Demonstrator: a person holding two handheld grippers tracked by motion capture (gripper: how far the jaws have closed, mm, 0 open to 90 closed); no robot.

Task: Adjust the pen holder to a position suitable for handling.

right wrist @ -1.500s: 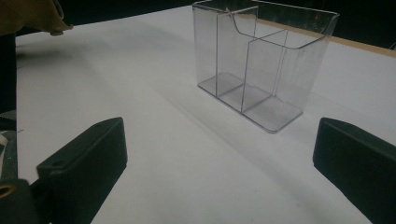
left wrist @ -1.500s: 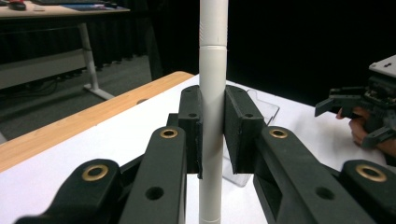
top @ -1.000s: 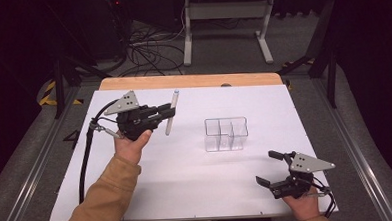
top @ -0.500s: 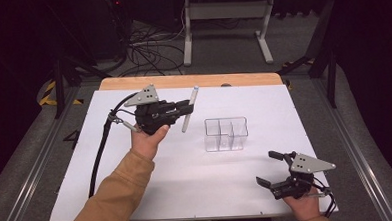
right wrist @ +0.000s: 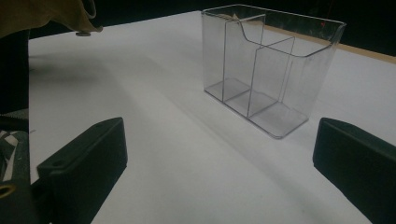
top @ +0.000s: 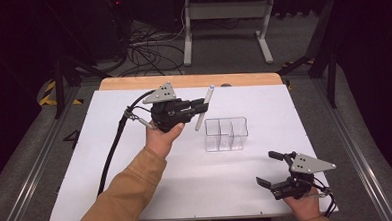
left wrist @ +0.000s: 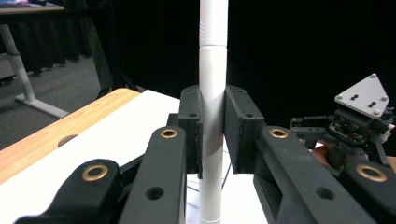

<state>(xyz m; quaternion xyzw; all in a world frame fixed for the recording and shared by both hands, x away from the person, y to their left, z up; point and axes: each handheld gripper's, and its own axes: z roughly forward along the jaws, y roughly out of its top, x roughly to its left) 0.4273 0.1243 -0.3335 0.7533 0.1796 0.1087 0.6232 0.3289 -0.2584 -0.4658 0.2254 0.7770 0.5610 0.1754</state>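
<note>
My left gripper (top: 200, 107) is shut on a white marker pen (top: 204, 108), held almost upright above the table just left of a clear plastic organizer (top: 226, 134) with three compartments. In the left gripper view the pen (left wrist: 212, 116) stands clamped between the two black jaws. My right gripper (top: 271, 168) rests open near the table's front right edge, nothing between its fingers. The right gripper view looks across the white surface at the organizer (right wrist: 271, 65), which is empty.
The white table top (top: 111, 159) has a wooden strip (top: 182, 81) along its far edge. A black cable (top: 113, 149) trails from the left gripper. A sleeve (top: 123, 199) crosses the front left. Table legs and cables lie on the floor beyond.
The left gripper has carried the pen to the right, closer to the organizer. The right gripper has stayed still and open.
</note>
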